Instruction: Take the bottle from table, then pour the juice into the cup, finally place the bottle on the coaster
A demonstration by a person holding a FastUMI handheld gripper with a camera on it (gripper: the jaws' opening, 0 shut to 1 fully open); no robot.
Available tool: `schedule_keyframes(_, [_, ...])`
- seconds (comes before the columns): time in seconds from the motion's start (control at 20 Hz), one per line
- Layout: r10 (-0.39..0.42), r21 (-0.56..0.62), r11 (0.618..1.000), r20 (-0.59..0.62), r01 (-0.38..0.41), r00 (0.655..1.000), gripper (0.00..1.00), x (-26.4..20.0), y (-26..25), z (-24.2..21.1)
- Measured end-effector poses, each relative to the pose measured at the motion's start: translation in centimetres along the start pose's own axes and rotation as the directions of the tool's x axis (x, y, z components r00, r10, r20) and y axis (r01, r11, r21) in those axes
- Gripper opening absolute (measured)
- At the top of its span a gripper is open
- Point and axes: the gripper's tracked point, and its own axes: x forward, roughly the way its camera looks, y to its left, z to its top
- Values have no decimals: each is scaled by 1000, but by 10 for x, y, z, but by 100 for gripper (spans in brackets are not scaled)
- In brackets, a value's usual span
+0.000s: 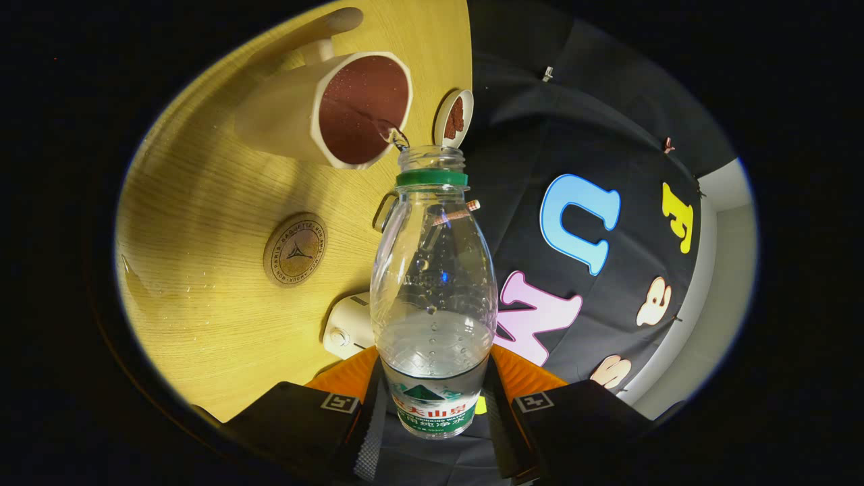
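Gripper (432, 405) clamping bottle (432, 283) — tipped, mouth at cup (351, 111) rim.

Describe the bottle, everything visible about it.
The bottle is clear, thin plastic with a green ring below its open mouth and a green-and-white label around the lower body. It is gripped at the label end between the fingers of the gripper, which press on it from both sides. It is tilted, mouth pointing away from the fingers toward the cup, a thin stream running from the mouth into it. Only a little clear liquid remains, pooled near the label; droplets cling to the inside wall.
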Motion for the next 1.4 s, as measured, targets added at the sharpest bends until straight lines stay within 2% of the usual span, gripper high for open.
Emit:
schedule_keyframes(0.65, [-42,-129,990,53,48,998,68,-1,-15,15])
schedule_keyframes(1.4, [-109,-310,939,150,151,983,68,-8,-32,27])
